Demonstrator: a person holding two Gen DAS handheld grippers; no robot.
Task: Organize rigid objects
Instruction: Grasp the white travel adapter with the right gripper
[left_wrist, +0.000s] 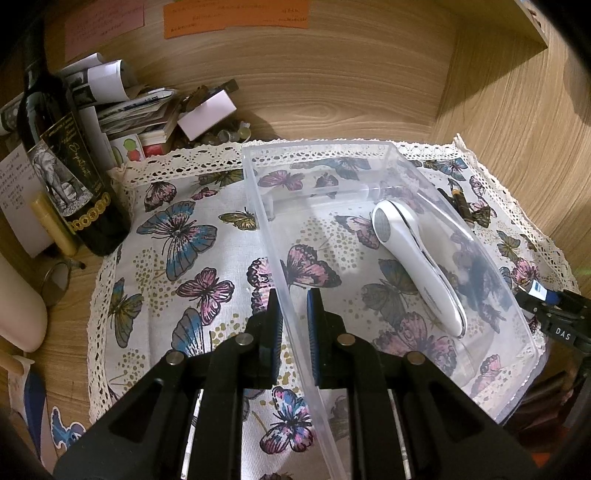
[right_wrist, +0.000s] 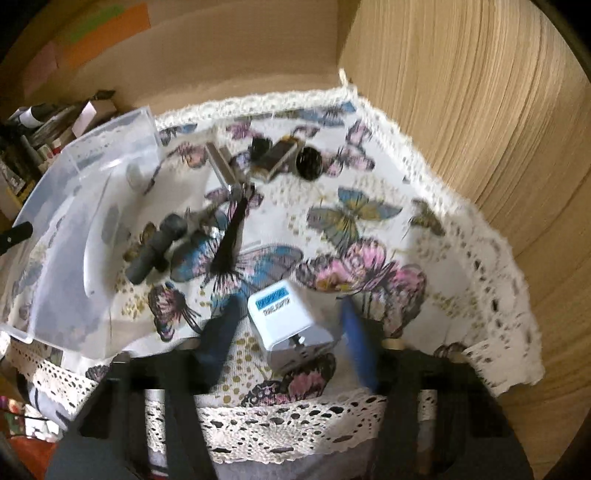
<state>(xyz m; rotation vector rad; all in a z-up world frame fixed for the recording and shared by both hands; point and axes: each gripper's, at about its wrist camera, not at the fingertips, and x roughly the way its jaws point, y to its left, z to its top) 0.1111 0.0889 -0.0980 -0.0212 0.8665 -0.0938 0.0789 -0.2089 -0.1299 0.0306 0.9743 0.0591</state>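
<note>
The butterfly-print cloth (right_wrist: 369, 229) with its lace edge covers the wooden shelf, and on it sits the clear plastic bin (left_wrist: 388, 147), the destination for the loose items. The left gripper (left_wrist: 293, 325) is clenched on the bin's near wall — 1 blue pad outside, 1 inside — which steadies the container. Inside the bin lies a white handheld device (left_wrist: 417, 266), already put away.

Outside the bin, on the cloth, the right wrist view shows a dark cylindrical item (right_wrist: 157, 247) just beside the bin wall, a black tassel (right_wrist: 231, 240) on a metal clip, and farther back a small cluster with a round black disc (right_wrist: 309, 160).

The step in hand looks to be the pickup of the white charger plug (right_wrist: 288, 317), which lies near the cloth's front edge between the 2 fingers of the right gripper (right_wrist: 290, 332). The jaws stand apart around it, with gaps on both sides, so nothing is grasped yet; the frame is blurred.

To do this well, the right gripper should settle first, then centre the plug so both pads meet its flat sides squarely — not a corner or the prongs facing the camera. The smooth casing could pivot or slip if pinched off-centre. The left grip should hold firm so the bin does not slide on the cloth.
</note>
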